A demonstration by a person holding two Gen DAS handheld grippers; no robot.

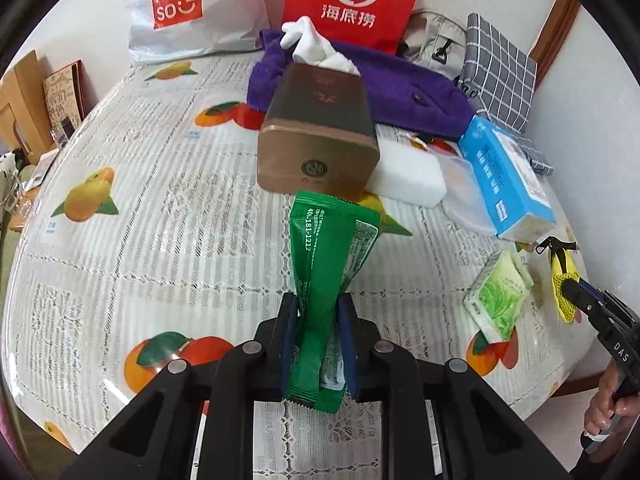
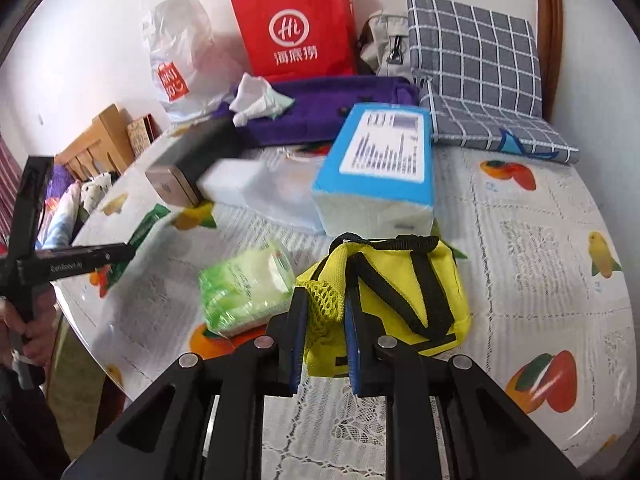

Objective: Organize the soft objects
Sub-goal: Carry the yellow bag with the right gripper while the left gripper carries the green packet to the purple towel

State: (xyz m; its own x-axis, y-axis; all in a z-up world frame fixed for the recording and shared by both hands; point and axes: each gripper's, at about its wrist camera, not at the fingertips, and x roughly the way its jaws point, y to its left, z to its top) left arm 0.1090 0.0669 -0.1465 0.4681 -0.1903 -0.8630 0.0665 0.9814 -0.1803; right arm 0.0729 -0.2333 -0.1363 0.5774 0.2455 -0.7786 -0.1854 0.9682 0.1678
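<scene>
Glossy plastic green sachet (image 1: pixel 324 264)

A plain white wall (image 2: pixel 80 40) is seen behind the round worktop (image 1: pixel 160 240), which is covered by a lace cloth printed with fruit under clear plastic. A brown wooden frame (image 2: pixel 546 20) is seen at the right, and light wooden furniture (image 2: pixel 102 136) at the left. Soft daylight is cast throughout.

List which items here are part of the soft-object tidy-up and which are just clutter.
In play:
- green foil sachet, clamped in left gripper
- yellow fabric pouch with black straps, mesh corner pinched by right gripper
- green tissue pack
- blue tissue pack

Lying about:
- red paper bag
- brown tissue box
- purple towel
</scene>
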